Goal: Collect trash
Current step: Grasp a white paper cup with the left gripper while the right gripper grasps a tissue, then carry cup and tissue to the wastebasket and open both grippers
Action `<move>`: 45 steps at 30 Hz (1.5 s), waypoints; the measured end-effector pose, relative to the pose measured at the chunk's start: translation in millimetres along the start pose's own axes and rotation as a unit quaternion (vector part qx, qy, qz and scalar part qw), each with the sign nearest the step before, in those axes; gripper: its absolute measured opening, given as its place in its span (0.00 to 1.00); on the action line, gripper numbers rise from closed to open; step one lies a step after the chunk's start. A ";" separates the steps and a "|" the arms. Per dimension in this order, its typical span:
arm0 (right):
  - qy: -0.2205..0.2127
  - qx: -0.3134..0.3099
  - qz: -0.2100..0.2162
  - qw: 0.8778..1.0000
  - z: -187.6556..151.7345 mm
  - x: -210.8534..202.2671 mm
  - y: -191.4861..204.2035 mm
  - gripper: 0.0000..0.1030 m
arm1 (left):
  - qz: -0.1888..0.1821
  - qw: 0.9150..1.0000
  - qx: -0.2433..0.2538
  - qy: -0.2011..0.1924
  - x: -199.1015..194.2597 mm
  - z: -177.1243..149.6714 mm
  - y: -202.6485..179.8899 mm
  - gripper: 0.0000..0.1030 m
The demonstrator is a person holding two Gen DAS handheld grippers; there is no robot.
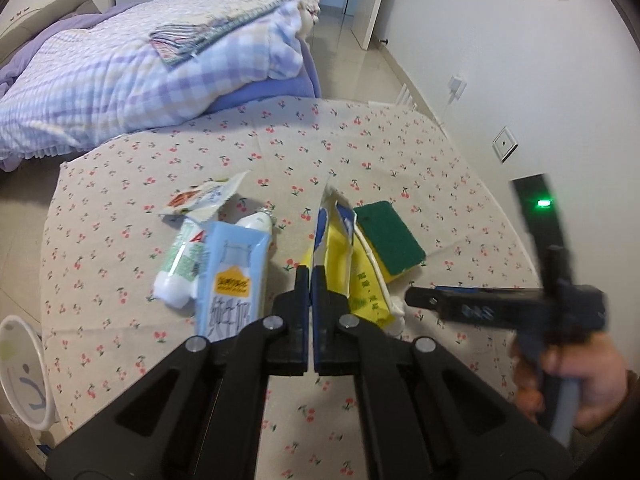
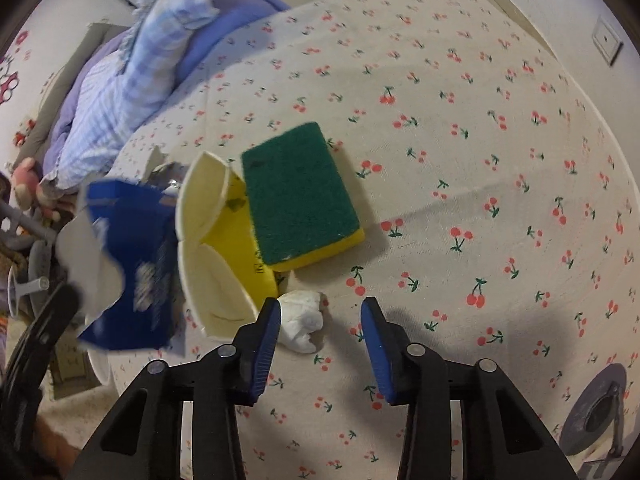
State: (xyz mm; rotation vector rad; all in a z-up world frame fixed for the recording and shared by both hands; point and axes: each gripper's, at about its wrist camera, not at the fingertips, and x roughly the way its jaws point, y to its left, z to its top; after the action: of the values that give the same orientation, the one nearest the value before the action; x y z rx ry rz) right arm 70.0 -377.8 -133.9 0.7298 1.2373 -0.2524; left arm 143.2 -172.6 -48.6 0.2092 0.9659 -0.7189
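Blue-and-white torn wrapper hangs lifted off the tabletop, pinched between the left gripper jaws, which look pressed together on its edge; the blur makes the exact bite hard to read. It is thin, light and floppy, so an edge pinch should do, though it may flutter or tear further. Just beside it lies a flattened yellow carton, stiff at the folds and best taken by a rim. A crumpled tissue sits just in front of the right gripper, whose jaws stand apart with nothing in them; soft and weightless, it should crush to any grip. The sponge touches the carton. Further left lie a tube, a pale blue pack and a sachet. A white bin stands off the tabletop edge.
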 end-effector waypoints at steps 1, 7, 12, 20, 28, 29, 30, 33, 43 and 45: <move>0.005 0.003 0.006 1.000 0.6 4.1 0.9 0.41 | 0.001 1.000 0.000 -0.004 -5.0 -2.0 3.2 0.01; 0.036 -0.018 -0.002 0.999 -7.7 29.0 21.5 0.41 | -0.011 1.000 -0.026 -0.012 -26.7 -19.0 30.4 0.01; -0.010 -0.030 -0.019 0.999 -7.2 11.3 27.4 0.18 | -0.026 0.998 -0.056 -0.017 -43.8 -32.2 56.1 0.01; -0.111 -0.037 -0.026 0.993 -15.9 -40.5 34.6 0.18 | -0.032 0.994 -0.091 -0.045 -75.3 -37.8 92.6 0.01; -0.162 -0.098 0.001 0.982 -21.2 -58.6 66.3 0.18 | 0.004 0.989 -0.138 -0.059 -101.4 -60.0 148.3 0.01; -0.162 -0.104 0.001 0.981 -22.0 -57.6 70.6 0.18 | 0.006 0.988 -0.146 -0.058 -101.9 -62.9 155.4 0.01; -0.162 -0.110 0.001 0.981 -23.3 -55.7 75.6 0.18 | 0.009 0.986 -0.156 -0.057 -102.5 -65.7 163.1 0.01; -0.163 -0.124 0.006 0.979 -26.2 -51.7 88.8 0.18 | 0.019 0.981 -0.182 -0.059 -108.3 -74.4 186.1 0.01; -0.142 -0.154 0.045 0.977 -34.9 -33.4 137.9 0.18 | 0.091 0.959 -0.265 -0.053 -137.0 -101.0 276.1 0.01; -0.137 -0.163 0.056 0.975 -39.4 -27.9 154.3 0.18 | 0.106 0.953 -0.278 -0.048 -138.4 -104.8 292.3 0.01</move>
State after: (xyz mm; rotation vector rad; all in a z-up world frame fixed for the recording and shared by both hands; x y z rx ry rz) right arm 115.2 -243.0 -57.1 0.4594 0.9418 -0.0497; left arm 209.9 160.6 -38.8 -0.2135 0.9987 -0.2373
